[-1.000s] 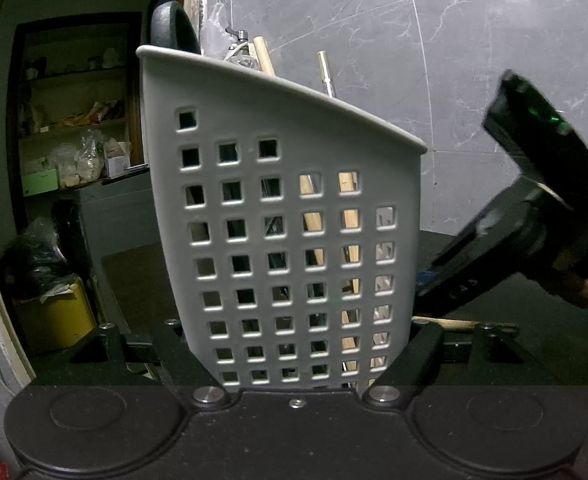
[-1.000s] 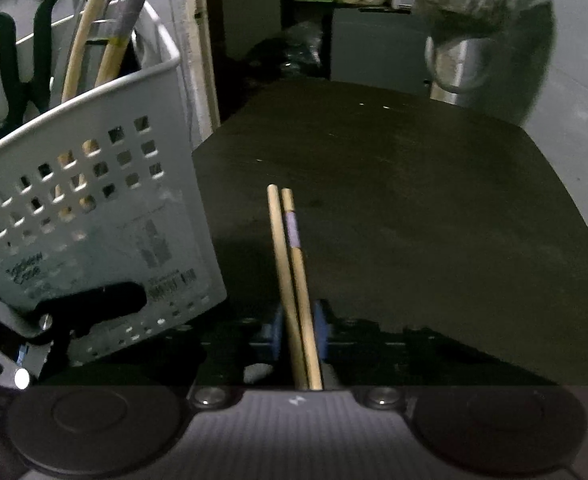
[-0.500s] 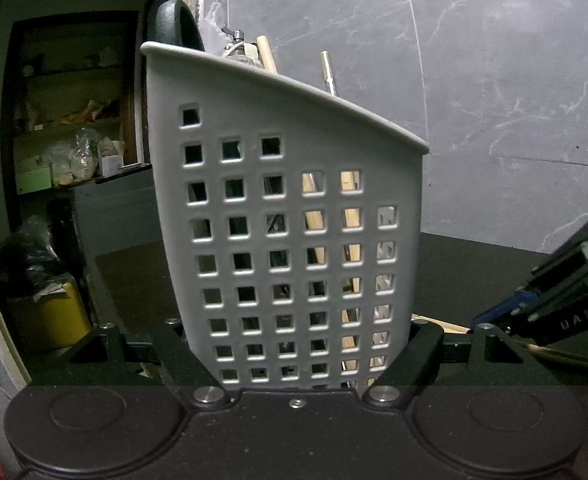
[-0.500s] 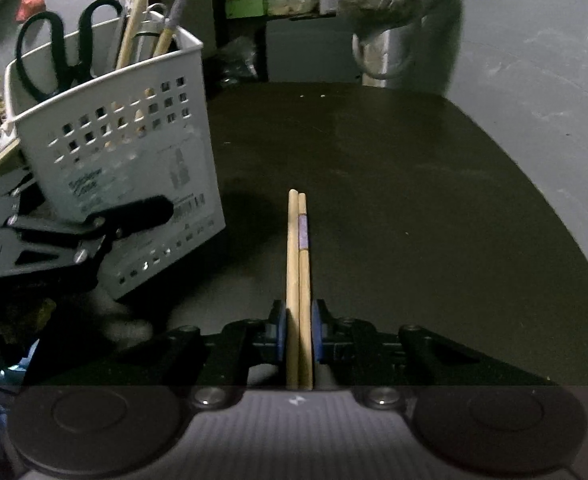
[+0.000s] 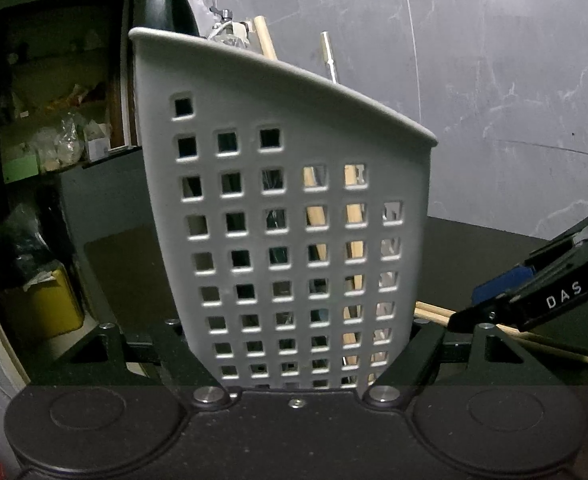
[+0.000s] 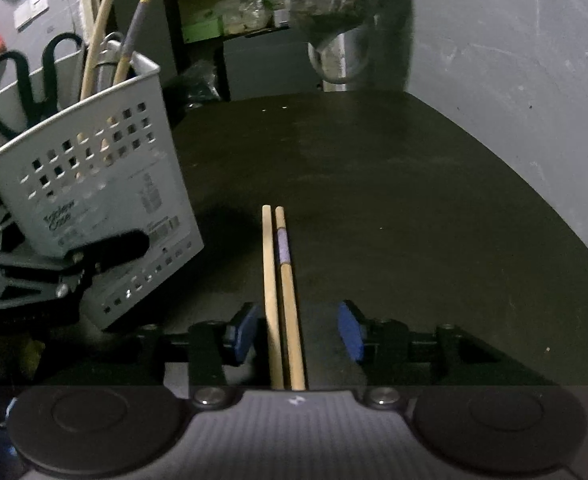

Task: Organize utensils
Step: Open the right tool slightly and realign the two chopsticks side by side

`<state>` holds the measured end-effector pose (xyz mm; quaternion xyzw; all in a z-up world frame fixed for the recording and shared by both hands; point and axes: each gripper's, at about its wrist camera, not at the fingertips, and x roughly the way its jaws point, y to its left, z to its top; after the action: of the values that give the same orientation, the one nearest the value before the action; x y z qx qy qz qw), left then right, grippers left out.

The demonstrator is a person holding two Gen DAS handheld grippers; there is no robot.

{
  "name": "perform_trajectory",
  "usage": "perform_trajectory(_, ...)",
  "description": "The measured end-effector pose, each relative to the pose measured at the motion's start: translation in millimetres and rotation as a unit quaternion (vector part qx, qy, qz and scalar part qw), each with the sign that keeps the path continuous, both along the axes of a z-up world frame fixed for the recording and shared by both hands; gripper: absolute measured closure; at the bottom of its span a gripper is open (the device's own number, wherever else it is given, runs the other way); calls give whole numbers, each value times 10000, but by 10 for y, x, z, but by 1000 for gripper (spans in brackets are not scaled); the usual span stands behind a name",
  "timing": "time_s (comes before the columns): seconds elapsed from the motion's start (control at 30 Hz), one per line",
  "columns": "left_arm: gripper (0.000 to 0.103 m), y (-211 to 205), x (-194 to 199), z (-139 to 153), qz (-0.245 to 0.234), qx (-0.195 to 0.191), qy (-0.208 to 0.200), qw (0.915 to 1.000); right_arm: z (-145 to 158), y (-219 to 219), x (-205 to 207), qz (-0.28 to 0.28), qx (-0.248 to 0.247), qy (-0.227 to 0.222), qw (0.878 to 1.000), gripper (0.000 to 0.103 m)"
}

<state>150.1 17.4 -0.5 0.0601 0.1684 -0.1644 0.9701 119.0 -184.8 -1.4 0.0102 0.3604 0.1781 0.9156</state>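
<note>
Grey slotted basket (image 5: pixel 277 208) clamped by left hand-held gripper (image 5: pixel 294 360) | right hand-held gripper (image 6: pixel 294 332) opening, pads apparently clear of two wooden chopsticks (image 6: pixel 279 280) on dark table (image 6: pixel 394 200)

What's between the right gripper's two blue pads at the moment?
Two wooden chopsticks lie side by side on the dark table between the opening fingers of the right gripper, touching neither pad; the right wrist view shows it.

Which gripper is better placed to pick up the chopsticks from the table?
The right gripper: the chopsticks lie between its opening jaws. The left gripper is shut on the basket.
</note>
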Motion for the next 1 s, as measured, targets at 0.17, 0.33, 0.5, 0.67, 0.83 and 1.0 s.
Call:
perform_trajectory(0.17, 24, 6, 75, 3, -27, 0, 88, 10000, -10, 8, 19, -46, 133, 42, 9999, 30)
perform_trajectory(0.33, 24, 27, 120, -4, -64, 19, 152, 9999, -5, 130, 147, 88, -274, 135, 9995, 15)
perform_trajectory(0.5, 24, 37, 123, -5, -76, 19, 168, 9998, 30, 276, 329, 261, -691, 153, 9972, 8)
perform_trajectory(0.67, 24, 28, 113, -10, -77, 10, 166, 9998, 66, 390, 446, 703, -909, 299, 9929, 19)
perform_trajectory(0.83, 24, 29, 119, -12, -75, 1, 176, 9998, 142, 424, 597, 929, -832, 593, 9904, 32)
perform_trajectory(1.0, 24, 29, 115, -18, -77, 3, 174, 9998, 188, 463, 673, 1126, -888, 714, 9871, 40)
